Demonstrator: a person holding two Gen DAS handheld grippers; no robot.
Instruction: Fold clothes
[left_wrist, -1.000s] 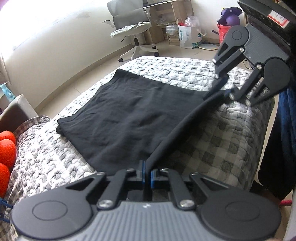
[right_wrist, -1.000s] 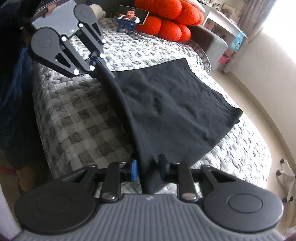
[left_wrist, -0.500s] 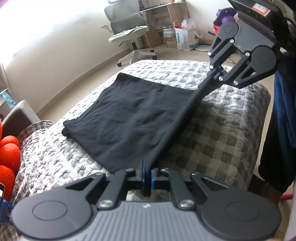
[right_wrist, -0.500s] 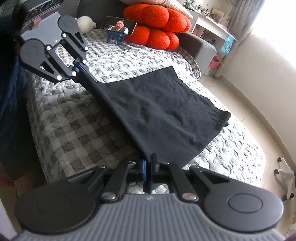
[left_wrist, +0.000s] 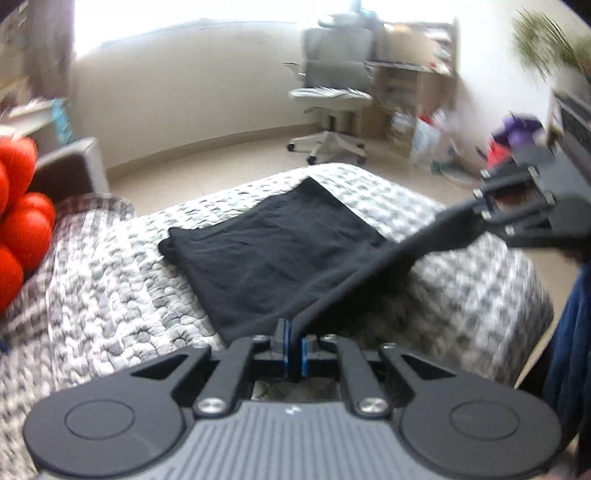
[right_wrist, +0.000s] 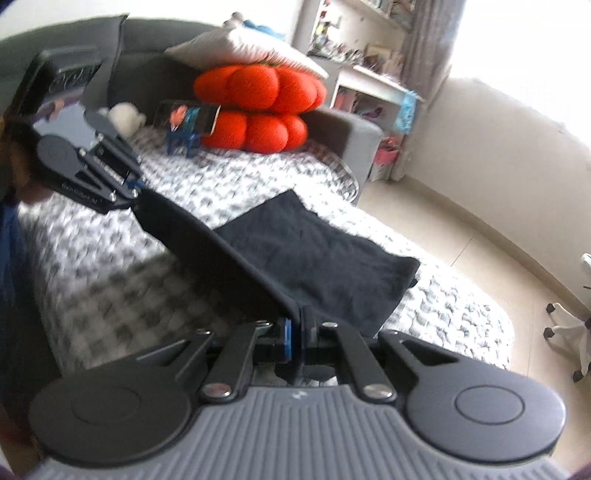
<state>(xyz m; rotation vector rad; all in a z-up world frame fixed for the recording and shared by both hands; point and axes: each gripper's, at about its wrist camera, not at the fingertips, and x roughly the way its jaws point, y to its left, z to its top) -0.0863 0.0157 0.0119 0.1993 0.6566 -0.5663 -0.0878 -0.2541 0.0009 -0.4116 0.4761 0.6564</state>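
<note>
The left gripper (left_wrist: 293, 345) and right gripper (right_wrist: 295, 341) each pinch a near corner of the black cloth (left_wrist: 273, 254) — its edge stretched taut between them, the rest lying on the quilted bed (left_wrist: 110, 280) beyond.

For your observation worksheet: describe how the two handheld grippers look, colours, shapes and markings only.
Both the left gripper and right gripper are black, with ribbed grey bodies, round side discs, silver screws, angular linkage arms, blue-edged fingers and a small white logo.
</note>
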